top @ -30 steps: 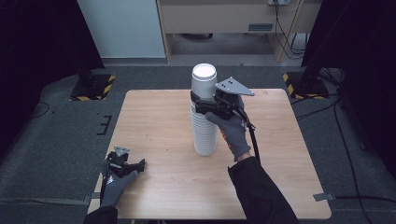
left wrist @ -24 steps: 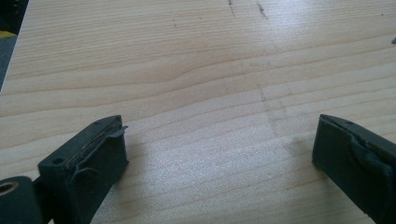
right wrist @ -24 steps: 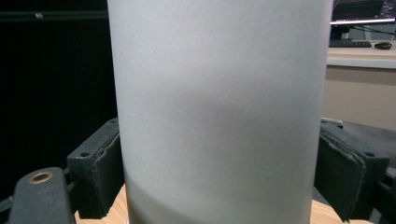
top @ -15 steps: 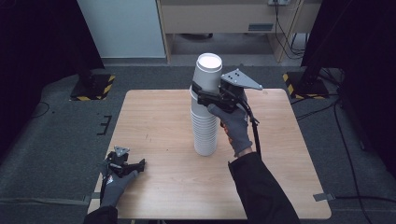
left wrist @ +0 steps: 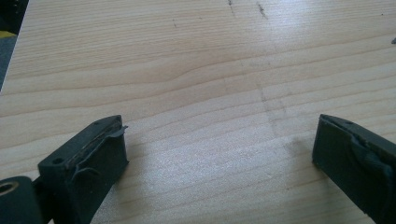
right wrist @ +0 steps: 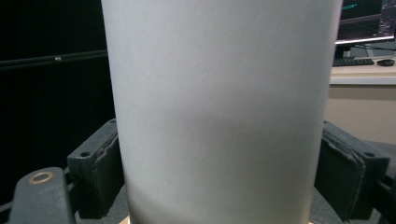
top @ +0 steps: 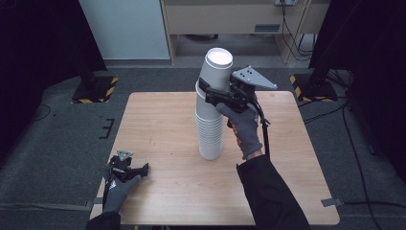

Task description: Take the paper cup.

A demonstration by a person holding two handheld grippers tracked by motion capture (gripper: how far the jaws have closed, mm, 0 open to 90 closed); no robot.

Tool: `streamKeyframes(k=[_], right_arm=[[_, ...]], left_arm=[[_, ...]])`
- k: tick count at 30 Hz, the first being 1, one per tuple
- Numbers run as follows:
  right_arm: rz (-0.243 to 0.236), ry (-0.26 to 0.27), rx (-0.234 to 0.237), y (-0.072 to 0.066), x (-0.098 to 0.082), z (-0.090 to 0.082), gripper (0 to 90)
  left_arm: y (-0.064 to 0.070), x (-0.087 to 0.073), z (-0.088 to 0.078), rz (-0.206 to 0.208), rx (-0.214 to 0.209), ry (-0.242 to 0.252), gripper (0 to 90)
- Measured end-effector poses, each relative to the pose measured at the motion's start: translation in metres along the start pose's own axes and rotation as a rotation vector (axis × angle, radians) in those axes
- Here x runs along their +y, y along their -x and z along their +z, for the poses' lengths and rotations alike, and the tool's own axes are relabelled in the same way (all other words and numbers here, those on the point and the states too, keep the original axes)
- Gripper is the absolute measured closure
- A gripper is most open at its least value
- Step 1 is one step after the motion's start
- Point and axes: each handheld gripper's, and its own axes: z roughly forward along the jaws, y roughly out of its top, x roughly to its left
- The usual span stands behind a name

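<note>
Clamping the top cup [top: 216, 69] by its sides, your right gripper [top: 214, 94] holds it above the stack [top: 210, 134] mid-table (probably to separate it); your left gripper [top: 128, 171] rests empty, jaws apart.

White top cup [top: 216, 71] (tilted), partly lifted from upright stack [top: 210, 132]
</note>
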Motion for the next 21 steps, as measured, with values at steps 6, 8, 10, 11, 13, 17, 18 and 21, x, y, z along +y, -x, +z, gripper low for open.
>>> streamKeyframes(k=[6, 8, 10, 11, 13, 17, 18, 21], right_arm=[[0.01, 0.034, 0.007, 0.003, 0.009, -0.007, 14.7], [0.011, 0.04, 0.008, 0.003, 0.012, -0.01, 14.7], [0.014, 0.05, 0.008, 0.004, 0.016, -0.013, 14.7], [0.017, 0.054, 0.008, 0.005, 0.018, -0.016, 14.7], [0.014, 0.055, 0.004, 0.006, 0.02, -0.019, 14.7], [0.011, 0.058, -0.002, 0.009, 0.025, -0.028, 14.7], [0.009, 0.058, -0.004, 0.01, 0.026, -0.031, 14.7], [0.011, 0.061, -0.011, 0.012, 0.026, -0.039, 14.7]], left_arm=[[0.0, 0.0, 0.0, -0.001, 0.0, 0.0, 2.3], [0.0, 0.0, 0.0, 0.0, 0.0, 0.001, 2.3], [0.0, 0.0, 0.0, 0.0, 0.0, 0.001, 2.3], [0.0, 0.0, 0.0, 0.0, 0.0, 0.0, 2.3], [0.0, 0.0, 0.0, 0.0, 0.0, 0.0, 2.2], [0.0, 0.0, 0.0, 0.0, 0.0, 0.001, 2.3], [0.0, 0.0, 0.0, 0.0, 0.0, 0.0, 2.2], [0.0, 0.0, 0.0, 0.0, 0.0, 0.0, 2.2]])
